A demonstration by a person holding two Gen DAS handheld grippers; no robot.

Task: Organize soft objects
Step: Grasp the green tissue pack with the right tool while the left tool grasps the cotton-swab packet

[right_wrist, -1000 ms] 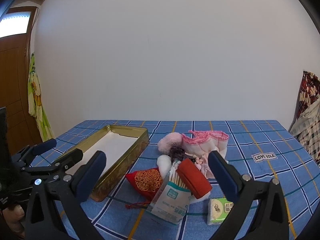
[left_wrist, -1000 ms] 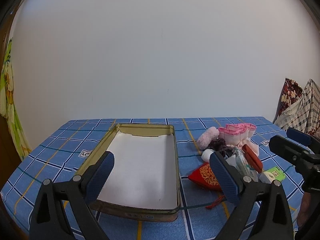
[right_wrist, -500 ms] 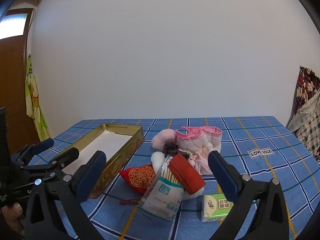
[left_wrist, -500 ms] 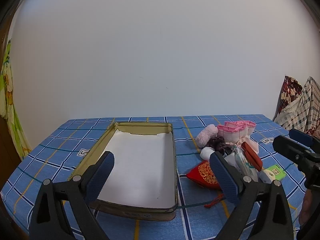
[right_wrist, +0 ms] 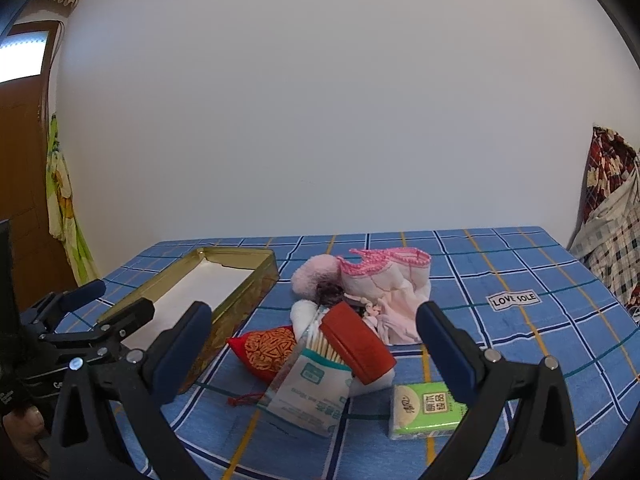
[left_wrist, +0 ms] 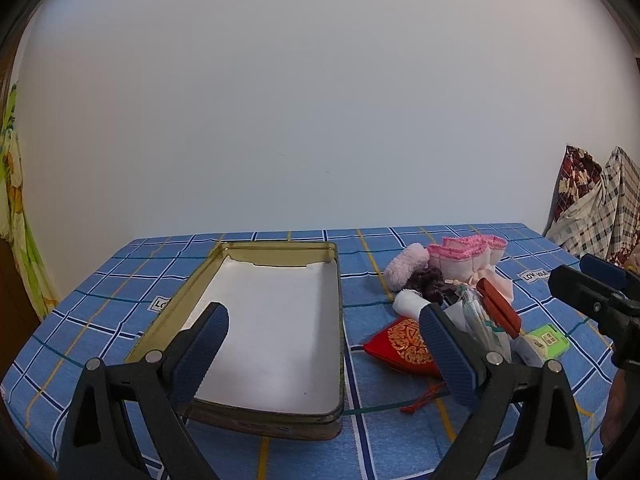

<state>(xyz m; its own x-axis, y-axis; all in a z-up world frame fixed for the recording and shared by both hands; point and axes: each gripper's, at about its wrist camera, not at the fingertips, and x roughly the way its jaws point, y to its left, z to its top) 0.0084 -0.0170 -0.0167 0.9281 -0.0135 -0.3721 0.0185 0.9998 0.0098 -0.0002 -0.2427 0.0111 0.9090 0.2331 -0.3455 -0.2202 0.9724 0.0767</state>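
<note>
Black frames, blue pads (left_wrist: 202,344) (silver screws)

Hidden in the pile
Dark purple scrunchie (right_wrist: 329,291) mostly buried at twelve o'clock; green tissue pack (right_wrist: 426,408) partly behind right claw (right_wrist: 314,346).

The gold tin (left_wrist: 276,332) is seen open-topped, its white floor bare. Just to its right, a strip of blue checked tablecloth (right_wrist: 520,264) is left uncovered before the crowded pile: red pouch (right_wrist: 266,350), swab packet (right_wrist: 314,380), pink socks (right_wrist: 390,280), green tissue pack (right_wrist: 426,410).
</note>
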